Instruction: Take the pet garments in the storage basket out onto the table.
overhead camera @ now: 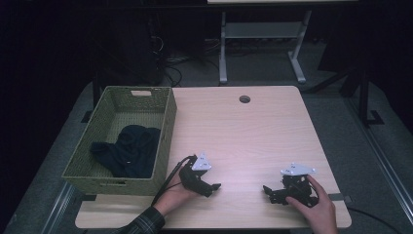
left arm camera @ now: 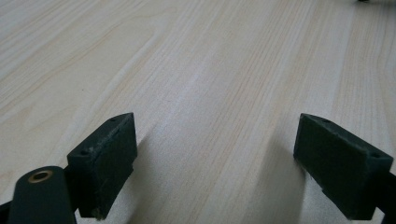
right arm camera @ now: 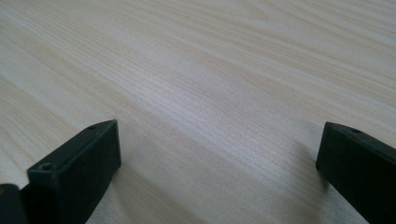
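dark cloth (overhead camera: 127, 150) lies crumpled in the green woven basket (overhead camera: 164, 127) on the desk's (overhead camera: 253, 131) left side, bunched toward the basket's near right corner, touching its wall.

Basket (overhead camera: 165, 127) at the tabletop's (overhead camera: 253, 141) left edge, a cloth (overhead camera: 129, 150) inside it. Left gripper (overhead camera: 210, 187) near the front edge, just right of the basket; right gripper (overhead camera: 269, 192) toward the front right corner. Hole (overhead camera: 244, 99) near the back edge.
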`<state>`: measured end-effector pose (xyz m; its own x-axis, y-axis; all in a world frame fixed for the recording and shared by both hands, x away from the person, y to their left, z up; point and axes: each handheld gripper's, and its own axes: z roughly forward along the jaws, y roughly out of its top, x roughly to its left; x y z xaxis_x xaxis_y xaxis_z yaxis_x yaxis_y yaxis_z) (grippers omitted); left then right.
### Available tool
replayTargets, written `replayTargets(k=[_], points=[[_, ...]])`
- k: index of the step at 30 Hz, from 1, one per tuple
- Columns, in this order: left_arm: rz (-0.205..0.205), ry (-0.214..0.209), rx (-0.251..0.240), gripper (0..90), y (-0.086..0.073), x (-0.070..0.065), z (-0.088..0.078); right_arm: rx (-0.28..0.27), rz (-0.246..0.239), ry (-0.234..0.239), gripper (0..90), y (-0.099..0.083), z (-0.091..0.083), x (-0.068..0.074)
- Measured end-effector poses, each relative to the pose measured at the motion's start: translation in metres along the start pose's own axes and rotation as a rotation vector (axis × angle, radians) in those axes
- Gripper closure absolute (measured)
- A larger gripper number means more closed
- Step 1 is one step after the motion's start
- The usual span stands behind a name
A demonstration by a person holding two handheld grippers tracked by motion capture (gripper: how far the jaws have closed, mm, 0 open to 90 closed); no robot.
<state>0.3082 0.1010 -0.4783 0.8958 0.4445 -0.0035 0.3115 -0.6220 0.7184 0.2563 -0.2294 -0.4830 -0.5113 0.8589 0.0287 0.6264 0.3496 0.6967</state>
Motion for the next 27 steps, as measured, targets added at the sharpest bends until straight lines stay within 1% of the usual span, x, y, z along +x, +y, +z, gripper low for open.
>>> replayTargets(k=[10, 14, 16, 19, 23, 27], points=[[0.002, -0.005, 0.003, 13.0, 0.001, 0.001, 0.000, 0.000, 0.002, 0.000, 0.0, 0.000, 0.000, 0.000], [-0.008, 0.001, 0.012, 13.2, 0.001, 0.002, -0.001, 0.000, -0.002, 0.001, 0.0, 0.000, 0.000, 0.000], [-0.016, -0.004, 0.015, 13.4, 0.001, 0.003, -0.002, 0.000, -0.002, 0.002, 0.0, 0.000, 0.000, 0.000], [-0.014, 0.002, 0.039, 13.4, 0.004, 0.004, -0.002, 0.001, -0.002, 0.002, 0.0, 0.000, 0.000, 0.000], [-0.026, 0.001, 0.049, 13.4, 0.007, 0.006, -0.005, 0.000, -0.002, 0.002, 0.0, 0.000, 0.000, 0.000], [-0.024, 0.006, 0.048, 13.5, 0.011, 0.009, -0.010, 0.000, -0.003, 0.002, 0.0, 0.000, 0.000, 0.000]])
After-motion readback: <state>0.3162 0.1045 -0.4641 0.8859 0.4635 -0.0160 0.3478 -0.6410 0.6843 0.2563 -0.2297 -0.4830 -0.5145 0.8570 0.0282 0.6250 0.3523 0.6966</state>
